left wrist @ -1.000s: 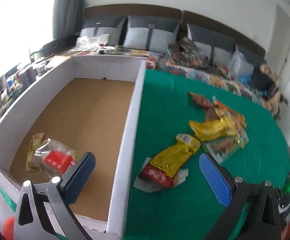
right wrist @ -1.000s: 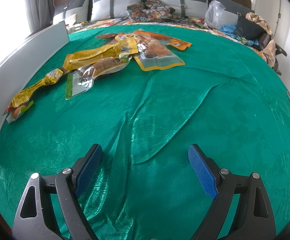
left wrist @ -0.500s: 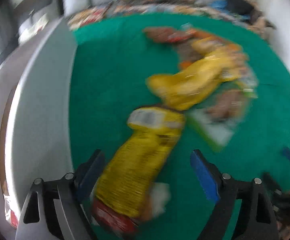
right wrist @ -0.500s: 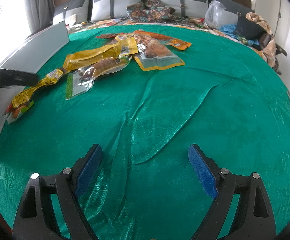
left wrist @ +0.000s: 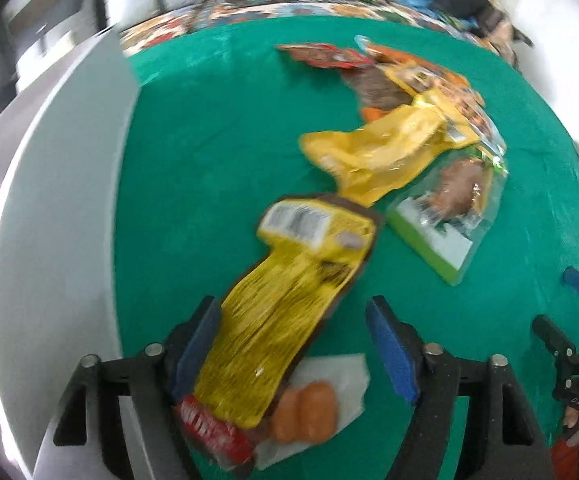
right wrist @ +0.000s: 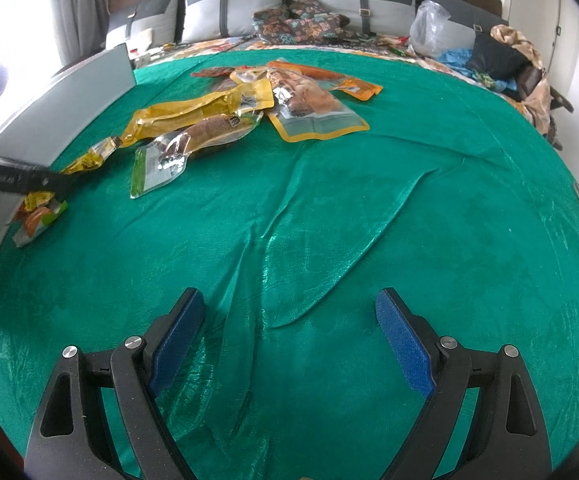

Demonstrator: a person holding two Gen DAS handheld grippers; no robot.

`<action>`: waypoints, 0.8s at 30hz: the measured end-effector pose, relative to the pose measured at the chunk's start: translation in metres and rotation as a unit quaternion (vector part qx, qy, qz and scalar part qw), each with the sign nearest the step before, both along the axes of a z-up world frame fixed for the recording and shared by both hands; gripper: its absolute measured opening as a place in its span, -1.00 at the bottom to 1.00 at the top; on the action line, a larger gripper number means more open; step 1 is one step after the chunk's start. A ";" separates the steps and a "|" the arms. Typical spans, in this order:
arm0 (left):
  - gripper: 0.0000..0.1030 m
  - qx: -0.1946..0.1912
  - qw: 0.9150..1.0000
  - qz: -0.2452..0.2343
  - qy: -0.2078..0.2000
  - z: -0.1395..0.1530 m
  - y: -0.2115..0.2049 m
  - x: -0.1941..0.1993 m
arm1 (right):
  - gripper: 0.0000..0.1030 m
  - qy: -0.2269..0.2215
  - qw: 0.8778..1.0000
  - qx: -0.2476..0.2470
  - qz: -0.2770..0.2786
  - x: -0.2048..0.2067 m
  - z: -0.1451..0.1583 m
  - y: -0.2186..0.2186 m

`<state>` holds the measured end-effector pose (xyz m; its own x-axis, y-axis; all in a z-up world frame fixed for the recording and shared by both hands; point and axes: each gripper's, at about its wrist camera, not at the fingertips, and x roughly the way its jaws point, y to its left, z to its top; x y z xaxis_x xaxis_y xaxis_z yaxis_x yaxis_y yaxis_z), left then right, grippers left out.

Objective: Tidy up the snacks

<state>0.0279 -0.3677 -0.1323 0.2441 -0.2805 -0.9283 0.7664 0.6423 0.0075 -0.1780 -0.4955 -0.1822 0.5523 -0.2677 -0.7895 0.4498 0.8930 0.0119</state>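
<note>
- The left gripper (left wrist: 293, 344) hangs low over the green cloth (left wrist: 217, 128), jaws spread wide and closed on nothing.
- A long yellow snack packet (left wrist: 285, 308) lies between those jaws, its red end nearest the camera and its barcode label at the far end. The left jaw sits just beside the packet's edge; whether it touches is blurred. The right jaw stands apart from the packet.
- Under the packet's near end lies a clear pouch with orange pieces (left wrist: 313, 404).
- The white box wall (left wrist: 57, 240) runs along the left edge of the cloth, near the yellow packet.
- Farther along the cloth is a pile of snacks (left wrist: 405, 136): a crumpled yellow bag, a clear green-edged pouch with brown contents, and orange and red packets behind them.
- The right gripper (right wrist: 289, 336) hovers over a bare, wrinkled stretch of cloth near its front edge, jaws wide apart and empty, well away from the snacks.
- From the right wrist view the snack pile (right wrist: 249, 108) lies toward the far left part of the cloth, and the left gripper's black arm (right wrist: 17, 178) reaches in at the left edge, over the yellow packet beside the box wall (right wrist: 61, 116).
- Grey pillows (right wrist: 233, 4) line the headboard beyond the cloth.
</note>
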 end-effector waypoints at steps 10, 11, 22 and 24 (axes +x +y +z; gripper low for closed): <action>-0.98 -0.088 0.996 0.023 -0.012 0.062 0.055 -0.013 | 0.75 -0.012 1.000 0.019 0.016 0.001 0.003 0.002; -0.98 -0.107 0.994 0.036 -0.003 0.070 0.071 -0.015 | 0.75 -0.024 0.998 0.048 0.037 0.006 0.006 0.004; -1.00 -0.152 0.983 0.098 0.018 0.077 0.140 -0.025 | 0.67 0.117 0.891 0.025 0.438 0.187 0.014 0.170; -1.00 -0.152 0.984 0.091 0.025 0.069 0.134 -0.030 | 0.44 0.129 0.885 -0.006 0.448 0.187 0.003 0.178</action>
